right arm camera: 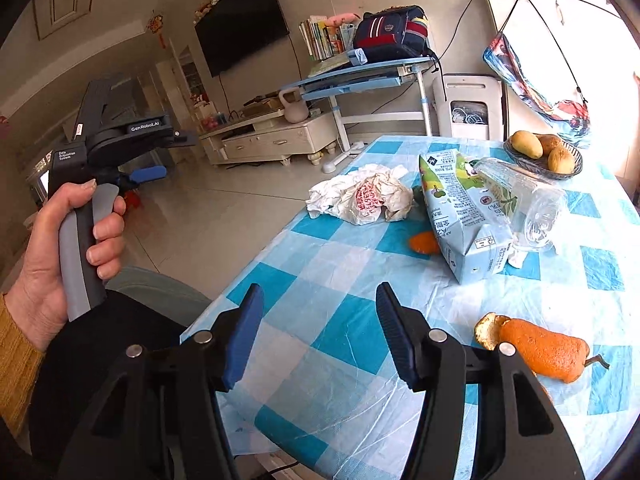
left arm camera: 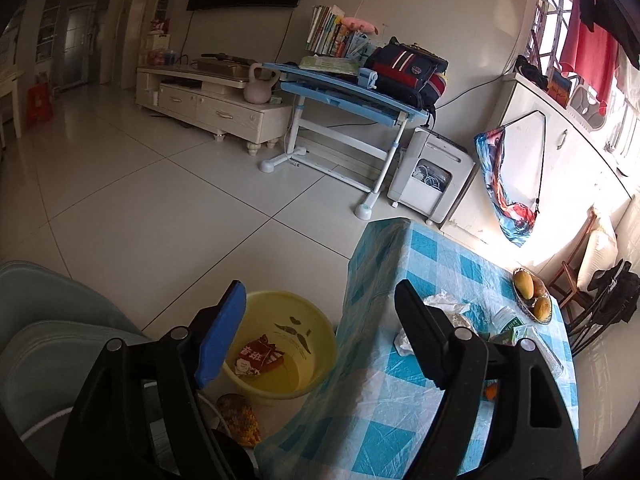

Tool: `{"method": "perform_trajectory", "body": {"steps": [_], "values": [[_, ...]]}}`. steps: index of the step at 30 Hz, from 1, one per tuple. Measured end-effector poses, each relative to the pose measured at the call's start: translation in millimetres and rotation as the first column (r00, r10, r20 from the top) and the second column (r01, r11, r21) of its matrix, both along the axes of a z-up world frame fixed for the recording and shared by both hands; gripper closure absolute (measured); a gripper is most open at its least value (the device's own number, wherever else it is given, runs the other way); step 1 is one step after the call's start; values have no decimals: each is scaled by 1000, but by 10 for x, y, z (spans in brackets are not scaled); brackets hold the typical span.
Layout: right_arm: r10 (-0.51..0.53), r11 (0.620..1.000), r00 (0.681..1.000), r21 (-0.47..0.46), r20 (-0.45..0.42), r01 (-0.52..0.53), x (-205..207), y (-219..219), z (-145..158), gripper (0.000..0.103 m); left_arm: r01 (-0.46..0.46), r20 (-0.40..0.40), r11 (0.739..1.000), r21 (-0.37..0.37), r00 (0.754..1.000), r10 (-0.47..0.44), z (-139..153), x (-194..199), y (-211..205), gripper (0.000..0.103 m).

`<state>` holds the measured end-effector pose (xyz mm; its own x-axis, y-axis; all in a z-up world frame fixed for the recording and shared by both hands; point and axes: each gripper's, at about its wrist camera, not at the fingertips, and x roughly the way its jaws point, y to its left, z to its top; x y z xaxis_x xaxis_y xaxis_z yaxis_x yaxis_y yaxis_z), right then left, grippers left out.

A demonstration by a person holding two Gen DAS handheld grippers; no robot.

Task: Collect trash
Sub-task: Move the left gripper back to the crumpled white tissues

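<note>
My left gripper (left arm camera: 320,300) is open and empty, held above the floor beside the table's left edge. Below it a yellow basin (left arm camera: 296,344) on the floor holds a red snack wrapper (left arm camera: 256,356). My right gripper (right arm camera: 318,304) is open and empty over the near part of the blue checked table (right arm camera: 332,344). On the table lie crumpled white paper (right arm camera: 360,196), a light-blue carton (right arm camera: 464,216), a clear plastic bottle (right arm camera: 528,200) and orange peel (right arm camera: 544,348). A second peel piece (right arm camera: 424,242) lies by the carton. The left gripper (right arm camera: 148,174) also shows in the right wrist view.
A bowl of mangoes (right arm camera: 544,152) stands at the table's far side. A grey-green chair (left arm camera: 60,320) is left of the basin. A blue desk (left arm camera: 352,96), a white appliance (left arm camera: 432,176) and a TV cabinet (left arm camera: 212,104) line the far wall.
</note>
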<state>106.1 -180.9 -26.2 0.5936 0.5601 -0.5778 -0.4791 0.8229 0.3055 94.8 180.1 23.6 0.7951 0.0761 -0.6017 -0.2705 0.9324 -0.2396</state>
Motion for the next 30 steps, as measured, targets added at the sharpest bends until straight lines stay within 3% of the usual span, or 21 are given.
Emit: {"method": "perform_trajectory", "body": {"steps": [5,21,26,30], "values": [[-4,1000,1000,-7,-6,4,-100,-37,-65,46,109,-13,988,109,994,-108,-12,12,-343,29],[-36,998,999,-49,-25,34,-203,-111,-38,42,233,-80,962,143,971,-224,-141,21,-590,29],[-94,990,996,-102,7,94,-206,-499,184,36,329,-128,924,196,943,-308,-212,176,-828,29],[-157,966,988,-205,1,154,-145,-984,250,35,352,-154,916,192,933,-326,-261,406,-906,29]]}}
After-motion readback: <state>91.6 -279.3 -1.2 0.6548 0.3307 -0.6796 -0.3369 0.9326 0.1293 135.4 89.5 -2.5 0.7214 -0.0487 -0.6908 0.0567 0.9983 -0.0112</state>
